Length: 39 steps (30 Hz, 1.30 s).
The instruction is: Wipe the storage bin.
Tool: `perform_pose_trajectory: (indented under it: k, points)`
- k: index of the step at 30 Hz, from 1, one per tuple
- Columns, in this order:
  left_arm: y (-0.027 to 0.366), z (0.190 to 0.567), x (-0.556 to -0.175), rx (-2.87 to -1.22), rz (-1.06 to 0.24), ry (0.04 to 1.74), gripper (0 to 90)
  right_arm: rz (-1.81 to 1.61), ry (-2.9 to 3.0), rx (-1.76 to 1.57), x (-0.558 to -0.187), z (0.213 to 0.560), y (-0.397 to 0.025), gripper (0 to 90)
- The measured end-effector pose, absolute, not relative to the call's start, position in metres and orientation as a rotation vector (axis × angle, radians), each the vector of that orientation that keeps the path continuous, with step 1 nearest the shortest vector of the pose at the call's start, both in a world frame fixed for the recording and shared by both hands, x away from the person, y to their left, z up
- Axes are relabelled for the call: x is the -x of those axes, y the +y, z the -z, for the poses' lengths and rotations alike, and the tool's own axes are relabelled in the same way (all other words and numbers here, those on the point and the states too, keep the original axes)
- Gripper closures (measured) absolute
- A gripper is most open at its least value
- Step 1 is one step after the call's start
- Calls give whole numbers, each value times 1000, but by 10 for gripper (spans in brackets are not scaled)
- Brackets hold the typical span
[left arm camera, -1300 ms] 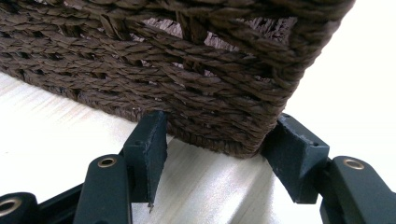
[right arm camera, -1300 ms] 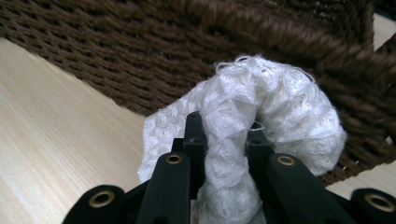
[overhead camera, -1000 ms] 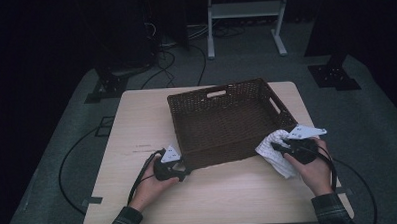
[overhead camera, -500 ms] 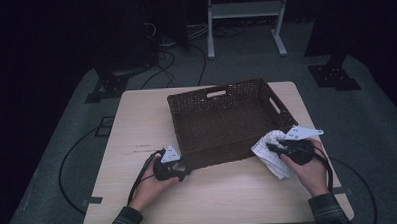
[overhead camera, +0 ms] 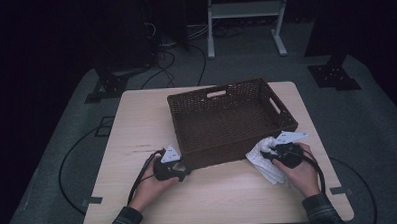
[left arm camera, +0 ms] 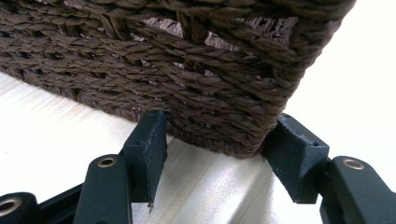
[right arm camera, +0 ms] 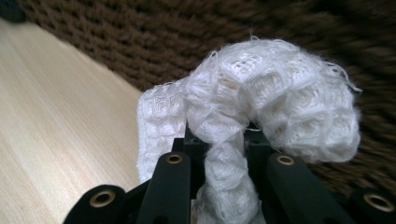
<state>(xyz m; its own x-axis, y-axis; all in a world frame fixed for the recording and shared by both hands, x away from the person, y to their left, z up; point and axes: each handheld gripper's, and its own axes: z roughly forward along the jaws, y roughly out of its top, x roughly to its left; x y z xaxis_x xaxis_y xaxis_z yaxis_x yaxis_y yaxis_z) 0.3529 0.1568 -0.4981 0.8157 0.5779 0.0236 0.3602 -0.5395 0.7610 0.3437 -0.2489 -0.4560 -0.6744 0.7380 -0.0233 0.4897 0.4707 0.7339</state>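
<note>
Right now the person stands at the near edge of the pale wooden worktop [overhead camera: 137,124], a pair of tongs in each hand. A dark brown wicker basket [overhead camera: 221,93] sits on the far half of the worktop, turned a little askew, with cut-out handles in its end walls.

The right tongs [overhead camera: 271,154] are at the basket's near right corner, clamped on a white waffle-weave cloth [overhead camera: 263,162]. In the right gripper view the jaws are pinched tight on a bunched fold of that cloth [right arm camera: 275,102], which swells out above them in a rounded hump, with the basket's weave blurred just behind it. From the high view, the rest of the cloth lies crumpled on the worktop, just beside the basket wall and under the person's right hand [overhead camera: 298,171].

The left tongs [overhead camera: 184,168] rest low on the worktop at the basket's near left corner. In the left gripper view the jaws stand spread apart, one to either side of the basket's corner [left arm camera: 224,116], close against the base of the weave and gripping nothing. The left hand [overhead camera: 151,181] holds them from behind, its cable [overhead camera: 138,176] looping back toward the worktop's edge.
</note>
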Motion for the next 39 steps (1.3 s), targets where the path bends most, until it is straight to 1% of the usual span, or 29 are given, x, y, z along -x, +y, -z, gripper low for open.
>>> perform_pose_trajectory:
  k: [14, 19, 25, 33, 39]
  points:
    - [157, 498, -353, -2196, -348, 686, 400, -963, 2494, -1026, -349, 476, -236, 765]
    - [157, 498, -353, -2196, -348, 686, 400, -953, 2497, -1013, -348, 476, -234, 765]
    - [157, 498, -353, -2196, -347, 686, 400, -1011, 2450, -963, -342, 461, -234, 766]
    - [157, 498, -353, -2195, -347, 686, 400, -1105, 2346, -922, -333, 431, -239, 766]
    - [157, 498, -353, -2196, -348, 686, 400, -1132, 2319, -888, -330, 419, -237, 766]
